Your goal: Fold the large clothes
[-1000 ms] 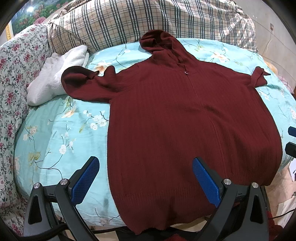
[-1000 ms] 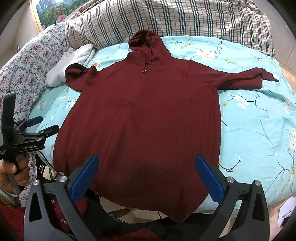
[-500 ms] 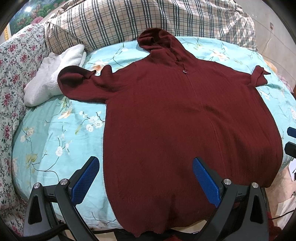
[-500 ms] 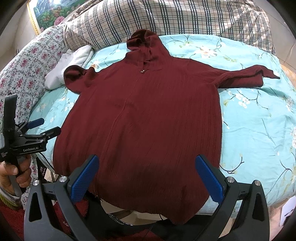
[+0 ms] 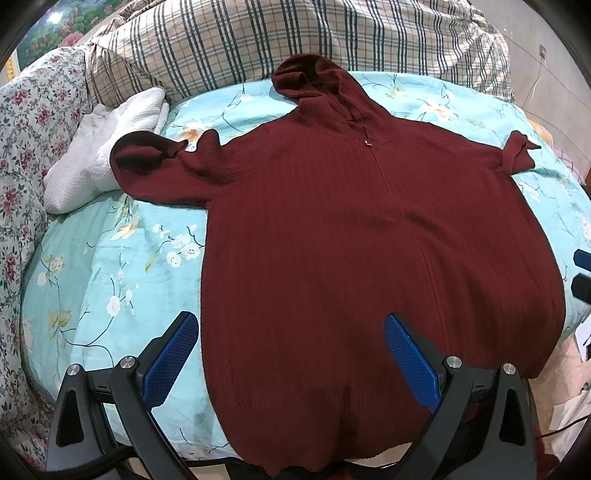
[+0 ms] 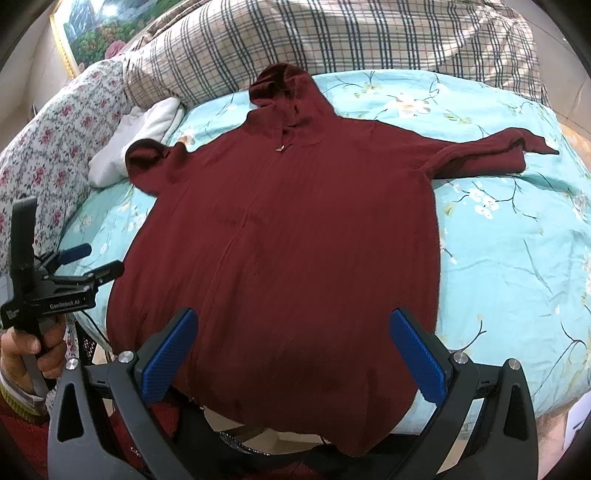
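Observation:
A large dark red hooded sweater (image 5: 351, 258) lies spread flat, front up, on the bed, hood toward the pillows, both sleeves out to the sides and its hem hanging over the near edge. It also shows in the right wrist view (image 6: 295, 240). My left gripper (image 5: 291, 354) is open and empty, held above the lower left part of the sweater. My right gripper (image 6: 295, 350) is open and empty, above the hem at the near edge. The left gripper also shows in the right wrist view (image 6: 88, 260), held by a hand at the bed's left side.
The bed has a light blue floral sheet (image 5: 110, 288). A white folded cloth (image 5: 99, 158) lies by the left sleeve. A plaid quilt (image 5: 295, 33) is piled at the head, and a floral quilt (image 5: 22, 147) lies along the left side.
Both grippers have moved slightly forward and to the right over the sweater. Both stay open. The sweater has not moved.

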The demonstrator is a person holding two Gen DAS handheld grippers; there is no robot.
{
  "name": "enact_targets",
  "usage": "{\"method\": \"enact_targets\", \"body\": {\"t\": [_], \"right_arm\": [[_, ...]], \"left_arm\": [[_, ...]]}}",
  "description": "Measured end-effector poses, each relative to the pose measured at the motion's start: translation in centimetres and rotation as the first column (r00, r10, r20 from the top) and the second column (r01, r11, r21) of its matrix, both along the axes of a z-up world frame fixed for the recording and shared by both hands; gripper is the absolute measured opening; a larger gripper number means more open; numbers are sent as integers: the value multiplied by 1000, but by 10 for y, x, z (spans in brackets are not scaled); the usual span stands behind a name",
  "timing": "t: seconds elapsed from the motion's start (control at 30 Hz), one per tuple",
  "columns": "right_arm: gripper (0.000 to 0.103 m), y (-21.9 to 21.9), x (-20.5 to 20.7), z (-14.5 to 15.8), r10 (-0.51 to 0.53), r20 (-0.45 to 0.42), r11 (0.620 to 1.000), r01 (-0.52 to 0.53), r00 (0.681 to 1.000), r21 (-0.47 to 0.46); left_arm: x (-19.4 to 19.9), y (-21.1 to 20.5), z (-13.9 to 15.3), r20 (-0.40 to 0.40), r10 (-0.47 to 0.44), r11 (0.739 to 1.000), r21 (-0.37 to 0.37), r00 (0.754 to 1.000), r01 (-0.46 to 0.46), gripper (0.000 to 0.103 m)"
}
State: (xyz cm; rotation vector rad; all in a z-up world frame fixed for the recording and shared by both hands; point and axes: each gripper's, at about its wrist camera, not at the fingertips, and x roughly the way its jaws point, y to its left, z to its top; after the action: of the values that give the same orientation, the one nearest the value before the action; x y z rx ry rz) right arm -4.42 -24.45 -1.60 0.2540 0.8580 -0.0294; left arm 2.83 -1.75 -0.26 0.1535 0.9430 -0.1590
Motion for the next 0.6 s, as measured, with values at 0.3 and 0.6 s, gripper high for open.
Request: {"method": "enact_targets", "body": {"t": [0.3,0.6], "right_arm": [[103,-58,8,3,-128,45,990,125,991,62],[79,-195,24,22,-363,131,929,347,923,130]], "left_arm": [[21,-6,-5,-11,-13,1000,-17,1000,13,101],[51,-17,-7,-23,-18,999,-42,1000,17,101]]}}
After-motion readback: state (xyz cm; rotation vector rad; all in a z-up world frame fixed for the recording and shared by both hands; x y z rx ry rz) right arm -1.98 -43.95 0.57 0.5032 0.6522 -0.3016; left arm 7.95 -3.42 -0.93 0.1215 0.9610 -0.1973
